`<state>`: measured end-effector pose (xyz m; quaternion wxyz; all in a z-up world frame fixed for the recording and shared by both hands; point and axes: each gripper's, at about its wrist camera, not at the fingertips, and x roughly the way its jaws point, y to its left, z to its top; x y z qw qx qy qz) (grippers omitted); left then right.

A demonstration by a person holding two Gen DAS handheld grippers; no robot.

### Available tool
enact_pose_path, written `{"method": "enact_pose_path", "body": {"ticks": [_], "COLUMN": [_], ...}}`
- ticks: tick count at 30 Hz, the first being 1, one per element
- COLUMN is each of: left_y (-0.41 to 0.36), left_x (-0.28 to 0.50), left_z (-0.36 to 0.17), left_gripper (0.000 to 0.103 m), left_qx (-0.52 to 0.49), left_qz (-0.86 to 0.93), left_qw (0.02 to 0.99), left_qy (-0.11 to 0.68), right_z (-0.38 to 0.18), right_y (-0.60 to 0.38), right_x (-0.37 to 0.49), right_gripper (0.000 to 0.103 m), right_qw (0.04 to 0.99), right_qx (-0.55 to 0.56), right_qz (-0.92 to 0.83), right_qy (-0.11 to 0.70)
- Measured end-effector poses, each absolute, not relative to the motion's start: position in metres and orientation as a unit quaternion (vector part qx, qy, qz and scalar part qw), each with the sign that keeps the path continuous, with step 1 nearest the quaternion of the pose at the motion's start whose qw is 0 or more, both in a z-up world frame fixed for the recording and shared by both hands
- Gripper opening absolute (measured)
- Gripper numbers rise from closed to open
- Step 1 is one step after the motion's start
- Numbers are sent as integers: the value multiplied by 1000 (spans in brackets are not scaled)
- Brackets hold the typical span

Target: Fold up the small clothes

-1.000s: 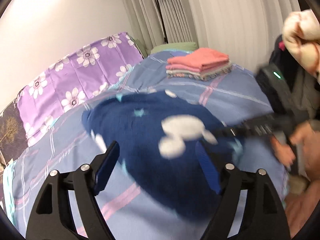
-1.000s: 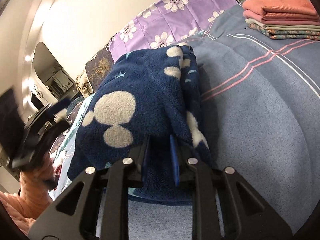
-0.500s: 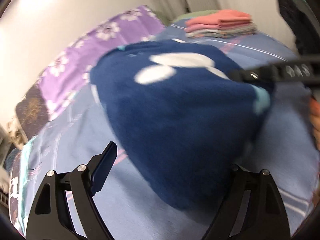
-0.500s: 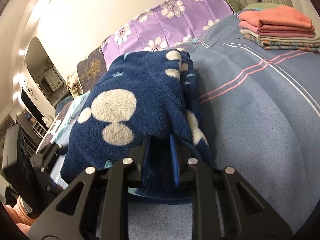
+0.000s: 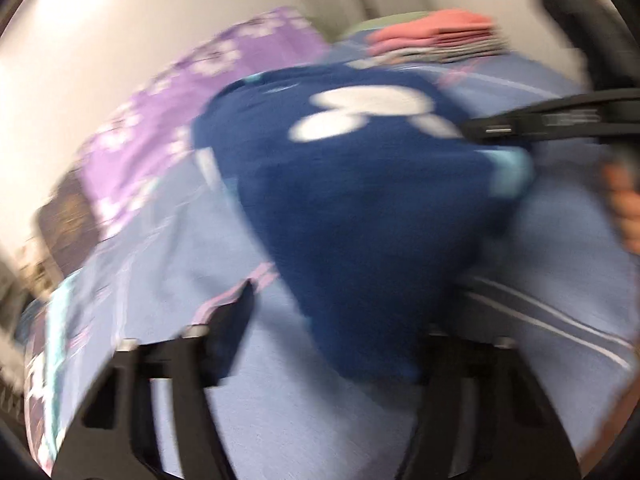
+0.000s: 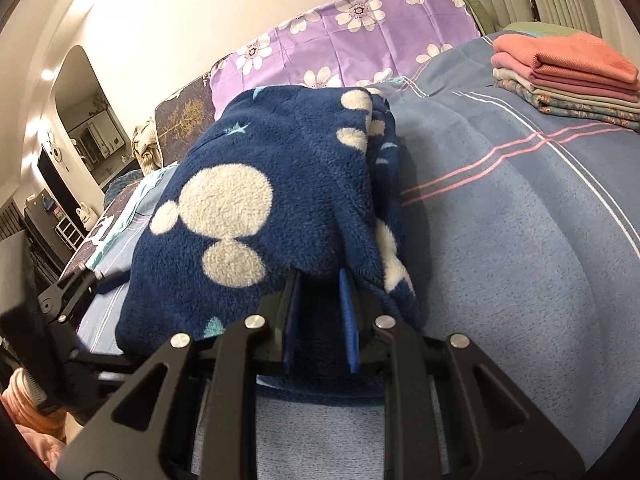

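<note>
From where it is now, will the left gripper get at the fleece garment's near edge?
Probably yes: the left gripper is open, the fleece garment already lies between its fingers, nothing blocking.

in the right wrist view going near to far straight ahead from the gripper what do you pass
right gripper → navy fleece garment held in its fingers → purple floral sheet → pale wall

right hand-held gripper: black angular frame, silver screws, blue pads
left hand-held gripper: black, blurred
skin: bare fingers
</note>
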<state>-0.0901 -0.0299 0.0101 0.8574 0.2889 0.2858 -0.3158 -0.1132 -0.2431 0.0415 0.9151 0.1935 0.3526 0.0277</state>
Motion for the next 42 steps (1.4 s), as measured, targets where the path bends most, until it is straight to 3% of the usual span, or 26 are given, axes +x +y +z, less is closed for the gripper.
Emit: {"method": "enact_pose_path", "body": {"ticks": [1, 2, 10, 15, 18, 26, 29, 32, 35, 37, 39, 42], "left_y": [-25, -21, -20, -60, -59, -57, -50, -52, -66, -82, -87, -81], "left_x": [-99, -105, -68, 11, 29, 26, 35, 59, 97, 124, 145, 144], "left_z": [20, 29, 92, 55, 28, 48, 69, 85, 78, 47, 5, 8], "left_gripper": [37, 34, 32, 39, 39, 38, 39, 39, 39, 42, 43, 44], "left_qx": [288, 288, 207, 175, 145, 169, 137, 97, 68, 98, 74, 39], "left_qz": [-353, -375, -405, -375, -392, -392, -408, -394, -384, -360, -373, -373], "left_qw": [847, 841, 869, 868, 862, 858, 858, 873, 873, 867, 848, 853], "left_qy": [275, 262, 193, 275, 286, 287, 279, 272, 292, 331, 368, 363], "right_z": [42, 42, 43, 43, 42, 66, 99, 121, 105, 64, 41, 45], "right_y": [-242, -242, -235, -231, -227, -231, -236, -236, -236, -239, -244, -244], "right_x": [-113, -113, -114, -115, -114, -111, -109, -96, -69, -43, -41, -42], "right_gripper": [18, 19, 21, 21, 21, 26, 36, 36, 36, 36, 36, 36], "right_qw": [916, 917, 918, 922, 924, 921, 939, 952, 944, 919, 921, 920], "right_qx": [190, 188, 169, 150, 135, 127, 127, 124, 135, 146, 161, 164], "right_qz": [26, 27, 24, 16, 8, 23, 31, 42, 58, 45, 45, 39], "right_qy": [352, 352, 357, 357, 358, 367, 318, 275, 295, 363, 351, 355]}}
